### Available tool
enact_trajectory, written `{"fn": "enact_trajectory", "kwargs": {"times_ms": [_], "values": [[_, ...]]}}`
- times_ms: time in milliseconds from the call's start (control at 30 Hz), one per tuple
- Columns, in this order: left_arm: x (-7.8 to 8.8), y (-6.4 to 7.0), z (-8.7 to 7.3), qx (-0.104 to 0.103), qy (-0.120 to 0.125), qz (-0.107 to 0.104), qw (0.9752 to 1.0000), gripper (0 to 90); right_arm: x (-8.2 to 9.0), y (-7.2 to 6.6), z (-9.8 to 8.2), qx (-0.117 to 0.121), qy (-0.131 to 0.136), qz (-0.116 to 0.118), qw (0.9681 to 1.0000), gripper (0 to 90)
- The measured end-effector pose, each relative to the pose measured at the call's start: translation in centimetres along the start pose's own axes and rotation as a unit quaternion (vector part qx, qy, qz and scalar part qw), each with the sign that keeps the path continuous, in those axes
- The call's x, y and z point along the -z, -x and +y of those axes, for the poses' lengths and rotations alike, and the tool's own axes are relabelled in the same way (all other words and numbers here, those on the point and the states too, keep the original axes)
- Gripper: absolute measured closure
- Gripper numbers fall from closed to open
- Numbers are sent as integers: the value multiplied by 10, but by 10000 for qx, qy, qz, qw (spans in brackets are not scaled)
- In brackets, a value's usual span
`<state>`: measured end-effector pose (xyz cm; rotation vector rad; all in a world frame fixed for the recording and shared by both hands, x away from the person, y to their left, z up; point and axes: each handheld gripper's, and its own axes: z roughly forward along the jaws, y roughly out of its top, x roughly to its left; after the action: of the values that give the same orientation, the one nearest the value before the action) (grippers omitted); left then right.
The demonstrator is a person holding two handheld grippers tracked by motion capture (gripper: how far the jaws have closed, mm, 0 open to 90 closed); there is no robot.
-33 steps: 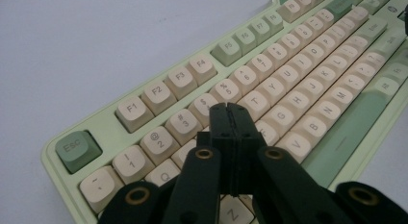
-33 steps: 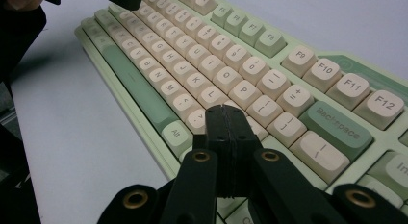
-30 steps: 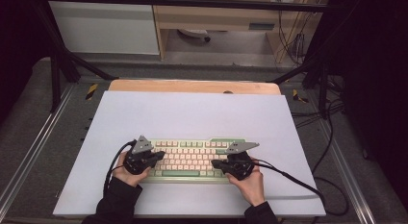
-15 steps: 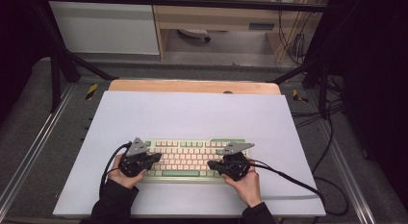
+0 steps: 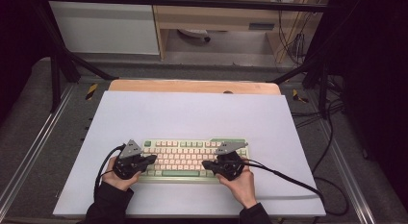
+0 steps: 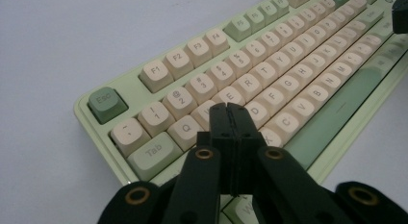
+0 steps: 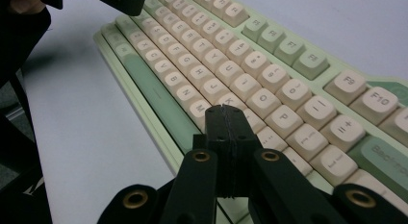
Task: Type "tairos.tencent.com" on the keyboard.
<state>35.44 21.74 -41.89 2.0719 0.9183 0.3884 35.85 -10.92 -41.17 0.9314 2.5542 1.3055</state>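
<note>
A pale green keyboard (image 5: 192,159) with cream keys lies on the white table mat (image 5: 192,113), near its front edge. My left gripper (image 5: 153,158) is shut with nothing in it, its tip over the left letter keys. In the left gripper view the closed jaws hover just above the keyboard (image 6: 269,75) around the W and S keys, and the left gripper (image 6: 227,107) points along the key rows. My right gripper (image 5: 205,164) is also shut and empty, low over the right letter keys. In the right gripper view the right gripper (image 7: 224,108) sits above the keyboard (image 7: 231,56) near K and L.
A wooden board (image 5: 192,86) edges the mat at the back. Black cables (image 5: 288,178) trail from the right gripper across the mat to the right. Metal rails and dark frame posts (image 5: 57,75) flank the table. The left gripper (image 7: 115,0) shows far off in the right gripper view.
Both grippers have shifted slightly toward the front and inward over the keyboard. The keyboard has not moved.
</note>
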Motion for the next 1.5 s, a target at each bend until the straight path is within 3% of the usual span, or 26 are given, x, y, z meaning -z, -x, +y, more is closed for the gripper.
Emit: {"fn": "enact_trajectory", "kwargs": {"times_ms": [300,833,1300,1500], "values": [[1,-2,0,22,29,-12,10000,897,-17,-12,12,74,-34,109,9999,900],[1,-2,-1,41,29,-15,10000,897,-49,-18,17,91,-184,191,9996,900],[-1,-2,-1,24,8,-24,10000,897,-55,-18,15,137,-291,181,9993,900],[-1,-2,-1,18,15,-35,10000,897,-52,-19,16,128,-218,185,9995,900]]}}
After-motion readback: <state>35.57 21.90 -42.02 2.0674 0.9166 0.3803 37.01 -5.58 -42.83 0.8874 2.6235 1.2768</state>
